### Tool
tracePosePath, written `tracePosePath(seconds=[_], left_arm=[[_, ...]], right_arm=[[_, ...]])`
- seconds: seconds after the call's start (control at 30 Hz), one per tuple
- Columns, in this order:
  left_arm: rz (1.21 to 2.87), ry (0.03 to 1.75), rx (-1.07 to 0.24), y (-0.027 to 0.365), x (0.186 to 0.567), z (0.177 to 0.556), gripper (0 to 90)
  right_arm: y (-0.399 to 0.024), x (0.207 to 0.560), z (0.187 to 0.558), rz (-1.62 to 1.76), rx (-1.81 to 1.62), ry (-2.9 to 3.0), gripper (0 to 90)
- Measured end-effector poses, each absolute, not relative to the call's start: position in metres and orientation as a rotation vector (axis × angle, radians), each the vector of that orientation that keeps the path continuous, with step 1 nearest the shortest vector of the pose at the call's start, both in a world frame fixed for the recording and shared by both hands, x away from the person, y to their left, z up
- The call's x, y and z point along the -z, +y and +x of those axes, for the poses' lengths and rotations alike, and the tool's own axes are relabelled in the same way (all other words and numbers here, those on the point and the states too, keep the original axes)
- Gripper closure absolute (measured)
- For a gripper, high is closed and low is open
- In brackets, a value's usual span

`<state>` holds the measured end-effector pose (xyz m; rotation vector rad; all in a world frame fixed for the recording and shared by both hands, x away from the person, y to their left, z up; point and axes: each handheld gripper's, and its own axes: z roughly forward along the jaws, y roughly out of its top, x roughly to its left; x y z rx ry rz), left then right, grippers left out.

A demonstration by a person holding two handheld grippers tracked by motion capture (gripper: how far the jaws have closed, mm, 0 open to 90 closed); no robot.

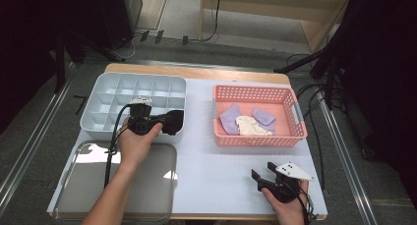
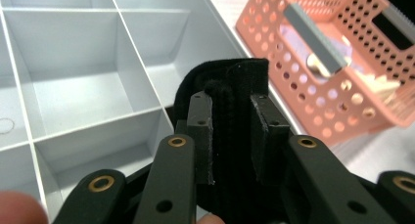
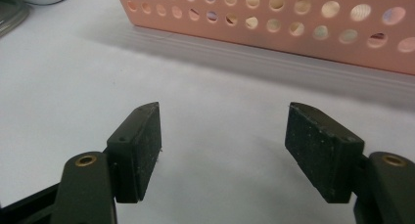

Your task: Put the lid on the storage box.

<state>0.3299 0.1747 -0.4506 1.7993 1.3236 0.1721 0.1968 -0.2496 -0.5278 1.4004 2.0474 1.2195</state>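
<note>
My left gripper (image 2: 230, 131) is clenched on a black folded sock (image 2: 235, 87), pads pressing both sides, over the front right corner of the white compartment tray (image 1: 105, 85), which sits at the worktop's back left. The sock bulges past the jaws and overhangs the tray's right wall. Risk: if I let go here, part of it may drape over the divider or slip outside onto the worktop instead of dropping into one cell. Springy fabric could also unfold and spill into the neighbouring cell. My right gripper (image 1: 268, 178) rests near the front right edge of the worktop, jaws spread, nothing between them, well apart from the pink basket (image 1: 295, 131). In the basket lie two lilac socks (image 1: 230, 118) and a cream one (image 1: 251, 126). The metal tray (image 1: 162, 195) at front left is near my left forearm; a careless pull back may knock it.
</note>
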Motion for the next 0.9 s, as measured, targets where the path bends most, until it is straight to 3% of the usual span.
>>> tracePosePath(seconds=[0.23, 0.33, 0.4, 0.5, 0.63, 0.83, 0.9], left_arm=[[1.966, 1.311, -0.185, 0.159, 0.453, 0.332, 75.4], [1.942, 1.296, -0.207, 0.159, 0.453, 0.33, 71.7], [1.882, 1.285, -0.175, 0.165, 0.453, 0.327, 62.6], [1.781, 1.292, -0.155, 0.178, 0.45, 0.325, 40.8], [1.786, 1.257, -0.139, 0.182, 0.445, 0.323, 25.8], [1.872, 1.218, -0.146, 0.172, 0.453, 0.322, 28.1], [1.867, 1.222, -0.168, 0.172, 0.452, 0.321, 34.7]], right_arm=[[-0.249, 0.528, 0.197, 1.396, -1.215, 2.051, 30.1], [-0.249, 0.528, 0.197, 1.398, -1.215, 2.052, 30.2], [-0.25, 0.528, 0.197, 1.402, -1.22, 2.048, 30.1], [-0.251, 0.528, 0.197, 1.406, -1.228, 2.047, 30.1], [-0.25, 0.528, 0.197, 1.41, -1.226, 2.052, 30.3], [-0.249, 0.528, 0.197, 1.408, -1.211, 2.053, 30.3], [-0.249, 0.528, 0.197, 1.401, -1.207, 2.057, 30.3]])
